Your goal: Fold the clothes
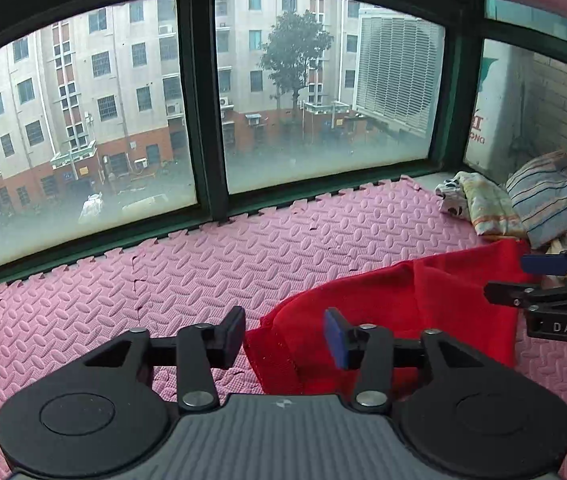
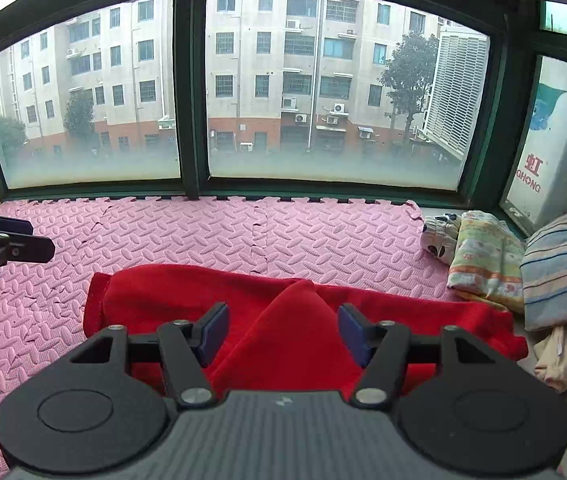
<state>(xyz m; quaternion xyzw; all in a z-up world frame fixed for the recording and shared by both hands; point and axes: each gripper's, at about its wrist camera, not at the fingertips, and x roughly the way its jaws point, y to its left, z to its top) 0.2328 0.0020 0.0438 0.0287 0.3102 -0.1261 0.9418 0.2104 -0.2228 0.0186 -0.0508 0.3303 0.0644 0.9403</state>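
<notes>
My left gripper point(image 1: 283, 338) and right gripper point(image 2: 283, 332) both gape empty over the red garment point(image 2: 303, 320), bunched on the near mat point(image 2: 203, 232). I fear pinching several layers, dragging it crooked.

The left gripper point(image 1: 289, 338) points forward and level, its jaws spread wide with nothing clamped between the pads. The right gripper point(image 2: 283, 334) is held the same way, jaws likewise parted and gripping nothing. Each shows at the edge of the other's wrist view, the right one point(image 1: 539, 280) coming in from the right side and the left one point(image 2: 11, 240) from the left, so the two sit side by side and apart.
</notes>
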